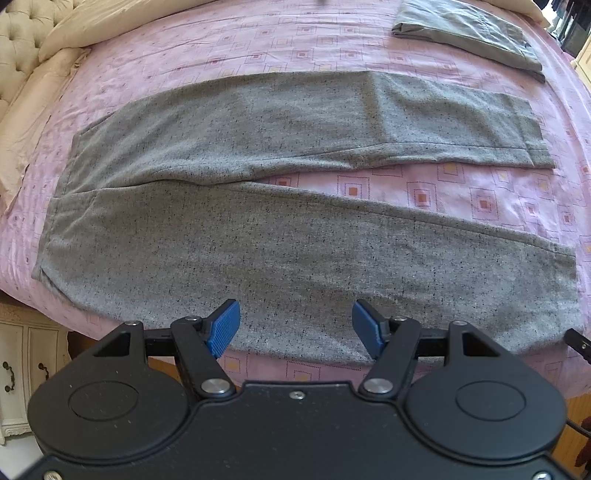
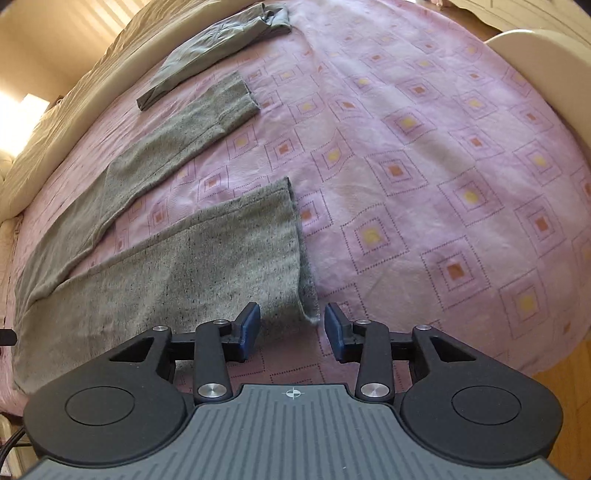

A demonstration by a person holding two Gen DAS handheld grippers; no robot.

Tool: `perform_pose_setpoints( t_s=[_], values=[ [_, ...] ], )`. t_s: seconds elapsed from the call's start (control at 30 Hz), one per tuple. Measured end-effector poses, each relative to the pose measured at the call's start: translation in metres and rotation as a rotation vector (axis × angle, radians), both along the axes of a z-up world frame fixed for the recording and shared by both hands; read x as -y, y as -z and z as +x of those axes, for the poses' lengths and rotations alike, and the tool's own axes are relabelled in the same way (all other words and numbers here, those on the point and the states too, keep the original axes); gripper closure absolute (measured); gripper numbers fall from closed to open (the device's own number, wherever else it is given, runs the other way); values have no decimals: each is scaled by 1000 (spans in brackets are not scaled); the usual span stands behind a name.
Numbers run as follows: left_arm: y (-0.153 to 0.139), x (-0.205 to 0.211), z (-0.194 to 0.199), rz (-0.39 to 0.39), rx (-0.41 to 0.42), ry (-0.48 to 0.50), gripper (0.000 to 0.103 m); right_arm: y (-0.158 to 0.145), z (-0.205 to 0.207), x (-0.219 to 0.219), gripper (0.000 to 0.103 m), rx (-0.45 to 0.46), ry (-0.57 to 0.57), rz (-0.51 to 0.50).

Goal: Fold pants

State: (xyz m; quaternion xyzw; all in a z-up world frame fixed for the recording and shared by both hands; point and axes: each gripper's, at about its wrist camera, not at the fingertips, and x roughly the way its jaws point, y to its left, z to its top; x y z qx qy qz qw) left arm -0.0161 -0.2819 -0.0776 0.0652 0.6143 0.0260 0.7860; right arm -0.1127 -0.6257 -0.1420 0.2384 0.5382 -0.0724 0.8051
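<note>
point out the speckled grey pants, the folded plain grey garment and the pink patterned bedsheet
speckled grey pants [image 1: 280, 236]: left wrist view, on the near leg's cloth.
folded plain grey garment [image 1: 469, 31]: left wrist view, on its flat top layer.
pink patterned bedsheet [image 2: 424, 177]: right wrist view, on a bare patch right of the pants.

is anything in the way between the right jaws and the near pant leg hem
Nothing visible. The right gripper is open with the near leg's hem corner just ahead of its jaws; only pink bedspread lies around it.
</note>
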Motion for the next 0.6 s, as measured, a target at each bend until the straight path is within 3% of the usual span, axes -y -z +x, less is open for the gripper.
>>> perform_pose_setpoints(
  t_s=[0.13,0.17,0.2,0.27,0.33,0.47,0.53,0.6],
  values=[
    [-2,4,0,6,7,14,34,14,14,-10,70,-62,-10,-29],
    [-3,4,1,7,10,14,34,14,18,-13,89,-98,-22,-64],
    [-3,3,1,7,13,12,34,9,22,-17,98,-100,-48,-103],
    [-2,1,2,3,11,-1,34,-8,24,-27,98,-61,-147,-185],
    [-1,-2,4,-4,2,-20,34,-10,25,-29,98,-80,-186,-240],
    [-2,-9,3,-4,10,-48,34,10,29,-22,96,-151,-146,-213],
    [-1,-17,3,12,14,-76,34,0,25,-20,94,-97,-96,-200],
    [3,-27,2,19,6,-109,34,-14,20,-20,84,-24,-81,-221]
  ],
)
